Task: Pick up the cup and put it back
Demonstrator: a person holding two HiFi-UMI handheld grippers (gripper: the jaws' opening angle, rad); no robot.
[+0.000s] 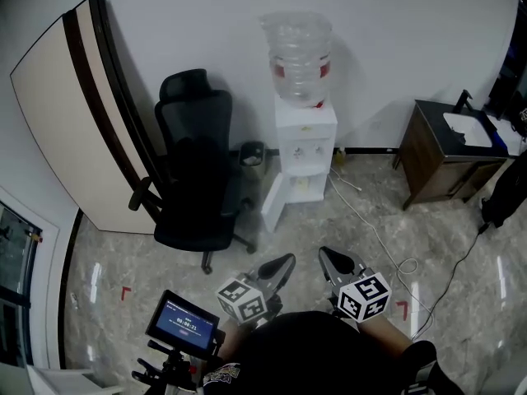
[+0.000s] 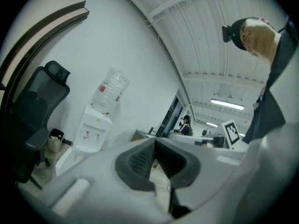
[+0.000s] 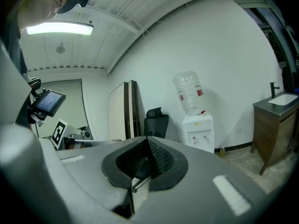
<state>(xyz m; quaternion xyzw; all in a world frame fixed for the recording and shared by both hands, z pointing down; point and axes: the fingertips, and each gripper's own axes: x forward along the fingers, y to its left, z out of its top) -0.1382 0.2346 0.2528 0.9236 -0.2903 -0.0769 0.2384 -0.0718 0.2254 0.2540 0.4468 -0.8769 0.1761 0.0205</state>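
Observation:
I see no cup in any view. Both grippers are held close to the person's body, low in the head view, pointing toward a white water dispenser (image 1: 305, 151) that stands against the far wall. My left gripper (image 1: 282, 263) has its jaws closed tip to tip with nothing between them, as the left gripper view (image 2: 154, 142) also shows. My right gripper (image 1: 331, 258) is likewise shut and empty (image 3: 147, 140). The dispenser (image 2: 96, 127) (image 3: 198, 130) carries an empty clear bottle (image 1: 298, 56), and its lower door (image 1: 274, 202) hangs open.
A black office chair (image 1: 193, 171) stands left of the dispenser, with a small bin (image 1: 251, 156) between them. A large board (image 1: 74, 113) leans on the left wall. A wooden sink cabinet (image 1: 445, 159) is at the right. Cables (image 1: 375, 241) cross the floor. A screen on a tripod (image 1: 183, 322) is near my left.

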